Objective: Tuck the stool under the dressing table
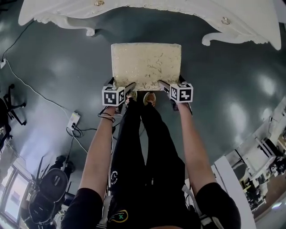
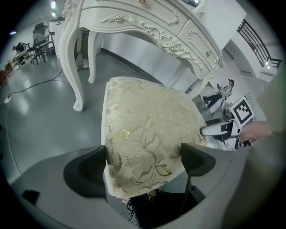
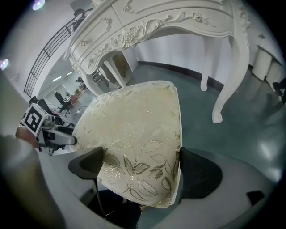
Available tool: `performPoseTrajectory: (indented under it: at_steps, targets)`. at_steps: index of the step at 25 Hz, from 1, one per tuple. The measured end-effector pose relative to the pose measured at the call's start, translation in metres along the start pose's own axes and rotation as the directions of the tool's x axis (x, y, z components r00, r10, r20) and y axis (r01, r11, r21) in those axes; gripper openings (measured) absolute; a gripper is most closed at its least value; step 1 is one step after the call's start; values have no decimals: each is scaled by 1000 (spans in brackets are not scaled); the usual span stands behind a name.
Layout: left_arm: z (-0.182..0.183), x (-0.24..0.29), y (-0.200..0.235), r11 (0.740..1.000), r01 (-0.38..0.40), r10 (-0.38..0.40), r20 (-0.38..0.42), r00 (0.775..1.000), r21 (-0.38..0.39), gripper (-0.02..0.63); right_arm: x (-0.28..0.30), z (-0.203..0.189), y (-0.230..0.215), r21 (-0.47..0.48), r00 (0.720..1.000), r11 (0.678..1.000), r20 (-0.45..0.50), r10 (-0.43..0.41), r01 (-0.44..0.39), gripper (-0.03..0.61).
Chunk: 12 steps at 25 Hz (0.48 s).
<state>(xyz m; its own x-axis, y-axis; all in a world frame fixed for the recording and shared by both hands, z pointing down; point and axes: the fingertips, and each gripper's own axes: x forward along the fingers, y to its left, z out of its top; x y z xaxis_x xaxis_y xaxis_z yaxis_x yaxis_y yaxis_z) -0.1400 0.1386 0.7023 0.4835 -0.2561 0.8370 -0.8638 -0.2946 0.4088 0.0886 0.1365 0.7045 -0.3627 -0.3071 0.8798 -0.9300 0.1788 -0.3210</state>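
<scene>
The cream, gold-flowered cushioned stool stands just in front of the white carved dressing table, not yet under it. Our left gripper and right gripper each have fingers clamped on a stool corner on the side away from that table. We should push both sides evenly, keeping it square and centred between the table's curved legs.
</scene>
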Motion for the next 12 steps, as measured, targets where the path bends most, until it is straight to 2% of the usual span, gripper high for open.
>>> performPoseTrajectory:
  at_steps: [5,10,12]
  targets:
    - [4,2,1,1000,-15,15,-1,1000,-7,514,0,3,-1,2,997,1000,76,-20,19,560]
    - [18,9,0,999,-49,49,58,997,2,517,-1,14,-10,9,989,1000,143,-28,27,560]
    - [34,16,-1,998,-58,58,99,993,4,517,0,28,-20,9,985,1000,169,-31,29,557]
